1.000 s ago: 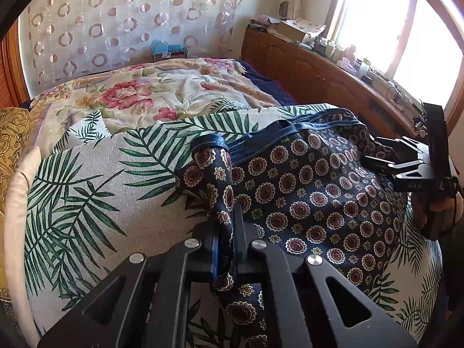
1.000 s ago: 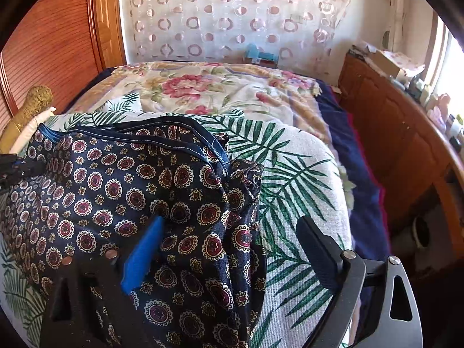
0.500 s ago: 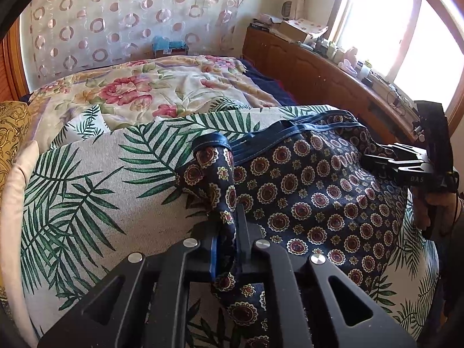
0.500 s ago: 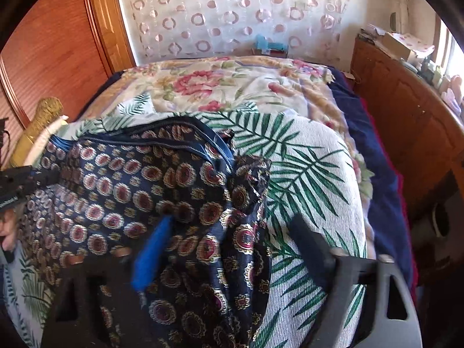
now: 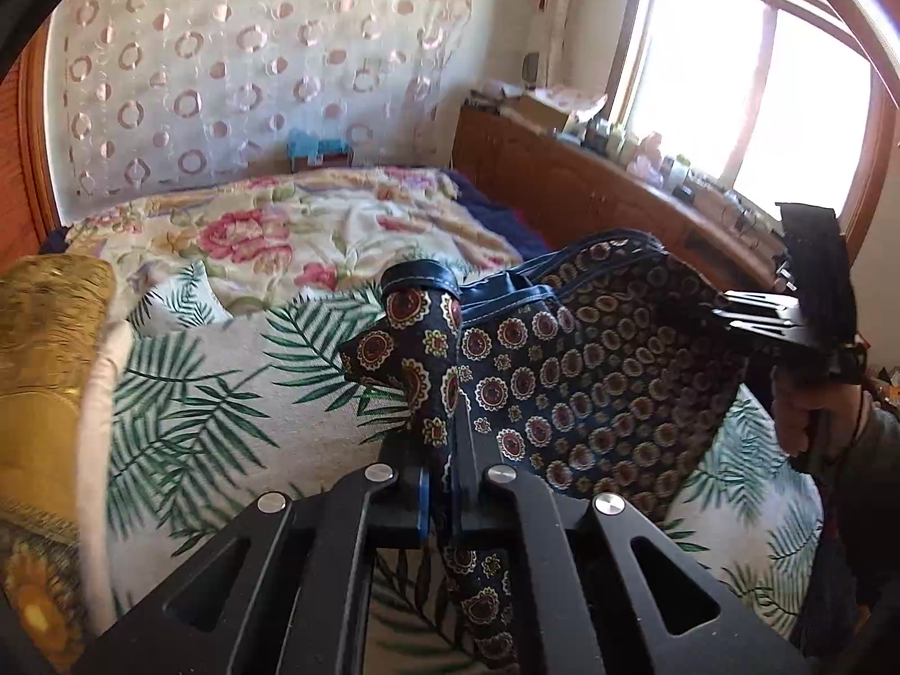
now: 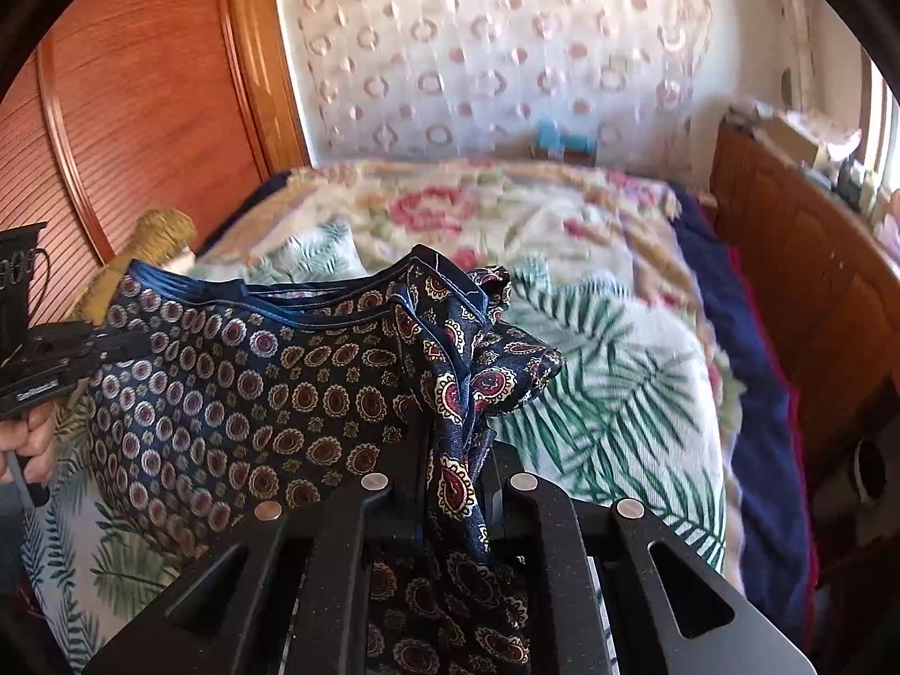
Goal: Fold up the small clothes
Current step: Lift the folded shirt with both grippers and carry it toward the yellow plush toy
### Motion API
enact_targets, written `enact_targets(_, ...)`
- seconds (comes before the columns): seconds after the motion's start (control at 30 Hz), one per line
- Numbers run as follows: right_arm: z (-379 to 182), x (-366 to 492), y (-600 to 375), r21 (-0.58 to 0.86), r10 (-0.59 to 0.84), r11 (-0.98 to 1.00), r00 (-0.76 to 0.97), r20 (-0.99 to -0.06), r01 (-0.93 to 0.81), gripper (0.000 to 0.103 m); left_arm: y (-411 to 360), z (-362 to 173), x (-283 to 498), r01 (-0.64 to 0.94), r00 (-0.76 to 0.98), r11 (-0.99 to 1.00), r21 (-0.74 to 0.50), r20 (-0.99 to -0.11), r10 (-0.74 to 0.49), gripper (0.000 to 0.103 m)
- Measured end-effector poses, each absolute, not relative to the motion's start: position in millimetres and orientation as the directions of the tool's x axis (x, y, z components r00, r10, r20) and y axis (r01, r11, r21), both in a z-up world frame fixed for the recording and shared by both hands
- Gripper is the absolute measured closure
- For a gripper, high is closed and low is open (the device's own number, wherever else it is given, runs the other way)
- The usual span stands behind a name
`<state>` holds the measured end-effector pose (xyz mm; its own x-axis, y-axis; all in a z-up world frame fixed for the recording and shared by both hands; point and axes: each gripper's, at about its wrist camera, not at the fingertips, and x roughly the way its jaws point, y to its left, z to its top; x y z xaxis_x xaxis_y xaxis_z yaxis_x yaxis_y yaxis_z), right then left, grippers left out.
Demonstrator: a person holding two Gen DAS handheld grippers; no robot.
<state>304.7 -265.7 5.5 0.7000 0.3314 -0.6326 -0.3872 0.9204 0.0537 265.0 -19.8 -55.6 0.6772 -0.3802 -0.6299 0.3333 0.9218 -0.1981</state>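
Observation:
A small navy garment (image 5: 590,371) with a red and cream medallion print and a blue waistband hangs stretched between both grippers, lifted above the bed. My left gripper (image 5: 441,450) is shut on its left corner. My right gripper (image 6: 455,450) is shut on its right corner; it also shows in the left wrist view (image 5: 787,320) at the far right. The garment (image 6: 270,394) sags between the two holds. The left gripper shows in the right wrist view (image 6: 67,354) at the far left.
Under the garment lies a palm-leaf cover (image 5: 225,394) on the bed, with a floral quilt (image 5: 292,225) behind it. A gold cushion (image 5: 45,349) is at the left. A wooden sideboard (image 5: 590,197) with clutter runs along the right, under the window.
The right gripper closed on the garment's right corner; it was open before. Both grippers have lifted the garment off the bed and it now hangs stretched between them.

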Motion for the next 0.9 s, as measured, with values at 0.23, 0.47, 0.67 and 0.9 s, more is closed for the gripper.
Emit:
enact_targets(0.23,30.0,284.0,-227.1,0.024,0.396,0.887,0.731,-0.556,-0.462,0.092,26.2,-9.7,204.7,0.270,0.788,0.941,-0.204,-0.515,-0.337,0.098)
enact_targets(0.47,54.4,285.0,-159.2,-0.017,0.503,0.812,0.714,-0.487,-0.584,0.092,81.5,16.8,153.0,0.141,0.877,0.978,-0.151,-0.440,-0.195,0.098)
enact_targets(0.67,68.8,311.3,-85.2,-0.084,0.574,0.729,0.673,-0.468,-0.680,0.092,134.3,15.5,139.6,0.002,0.909,0.987,-0.160,-0.410,-0.068,0.098)
enact_targets(0.9,60.7,378.2,-18.9,-0.192,0.590,0.666,0.666,-0.457,-0.721,0.092,173.9,-9.8,128.6,-0.107,0.920,0.978,-0.179,-0.391,0.029,0.098)
